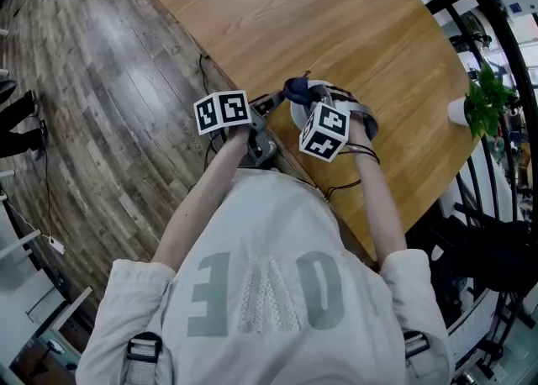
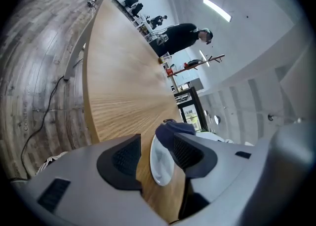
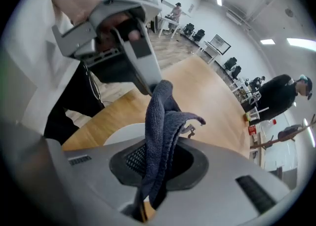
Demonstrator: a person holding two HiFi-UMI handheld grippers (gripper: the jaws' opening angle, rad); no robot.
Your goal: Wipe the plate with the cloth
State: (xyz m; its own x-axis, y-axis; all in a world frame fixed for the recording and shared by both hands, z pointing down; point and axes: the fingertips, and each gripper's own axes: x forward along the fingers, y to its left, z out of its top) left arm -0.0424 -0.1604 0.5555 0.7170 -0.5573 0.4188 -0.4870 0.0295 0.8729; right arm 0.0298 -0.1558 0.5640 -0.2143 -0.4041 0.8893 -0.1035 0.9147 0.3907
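Observation:
A small white plate (image 1: 304, 113) lies on the round wooden table (image 1: 336, 22) near its front edge. My right gripper (image 1: 314, 108) points steeply down over it, shut on a dark blue cloth (image 3: 160, 136) that sticks up out of the jaws in a bunched fold. Below that cloth the plate (image 3: 118, 133) shows. My left gripper (image 1: 271, 104) is open beside the plate's left rim. In the left gripper view the plate (image 2: 160, 163) shows in the gap between the two pads (image 2: 126, 158), with bare wood between it and the left pad, and the cloth (image 2: 173, 129) over its far rim.
A potted green plant (image 1: 483, 102) stands at the table's right edge. Black metal frames and chairs (image 1: 496, 249) crowd the right side. A cable (image 1: 206, 81) trails over the wooden floor to the left. A person in black (image 2: 182, 35) stands far beyond the table.

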